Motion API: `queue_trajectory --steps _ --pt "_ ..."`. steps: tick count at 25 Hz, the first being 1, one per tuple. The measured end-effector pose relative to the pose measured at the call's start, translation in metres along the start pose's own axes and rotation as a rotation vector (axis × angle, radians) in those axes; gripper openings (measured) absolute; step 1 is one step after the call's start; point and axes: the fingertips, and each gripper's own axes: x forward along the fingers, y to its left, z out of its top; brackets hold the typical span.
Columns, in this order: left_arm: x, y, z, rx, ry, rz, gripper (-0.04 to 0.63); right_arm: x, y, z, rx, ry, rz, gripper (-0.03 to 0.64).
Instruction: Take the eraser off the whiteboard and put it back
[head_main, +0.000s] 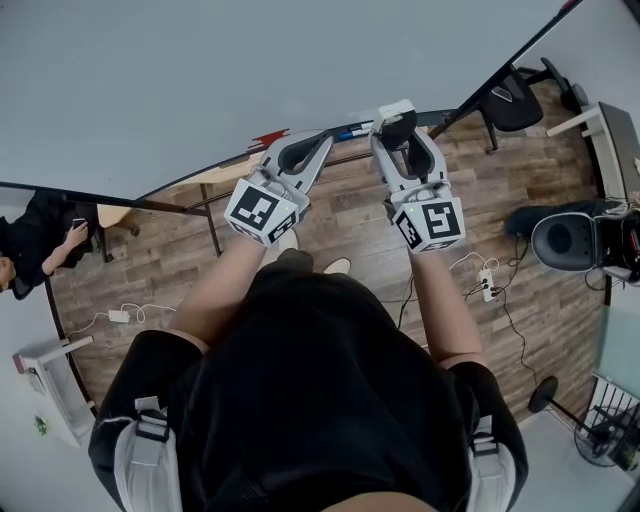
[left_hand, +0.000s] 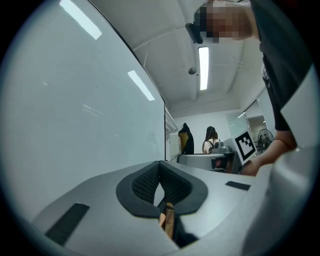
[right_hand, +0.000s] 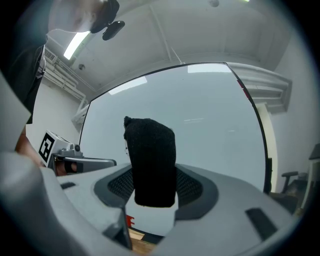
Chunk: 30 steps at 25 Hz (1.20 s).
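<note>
Eraser (right_hand: 150, 160) gripped in right gripper (right_hand: 155, 189), long axis upright across jaws, straight before whiteboard (right_hand: 215, 120), near it; contact with whiteboard not clear. Left gripper (left_hand: 161, 189) clenched, empty, alongside whiteboard, farther from eraser.

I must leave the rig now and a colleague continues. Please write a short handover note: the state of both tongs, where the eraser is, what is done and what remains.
Left tongs: jaws together, nothing between them, held close beside the whiteboard.
Right tongs: shut on the eraser, which is held up in front of the whiteboard.
Done: the eraser is gripped. The pictures do not show whether it touches the board.
Left: set the eraser back on the whiteboard, open the right tongs and draw them away.
</note>
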Motion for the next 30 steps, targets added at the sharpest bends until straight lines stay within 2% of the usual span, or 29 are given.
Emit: queue_trajectory --steps 5,8,15,30 --pt "0.026 0.006 -0.008 -0.011 -0.037 0.0 -0.005 0.012 -0.028 -0.007 0.004 -0.015 -0.024 0.221" --pt "0.02 0.007 -0.019 -0.006 -0.051 -0.001 -0.005 0.014 -0.024 -0.018 0.007 -0.029 -0.032 0.221" --pt "0.06 0.041 -0.04 -0.029 -0.018 -0.023 -0.005 0.061 -0.059 -0.044 0.008 0.01 -0.06 0.222" --pt "0.096 0.072 -0.073 -0.056 0.014 -0.081 -0.005 0.116 -0.093 -0.089 0.032 0.053 -0.1 0.222"
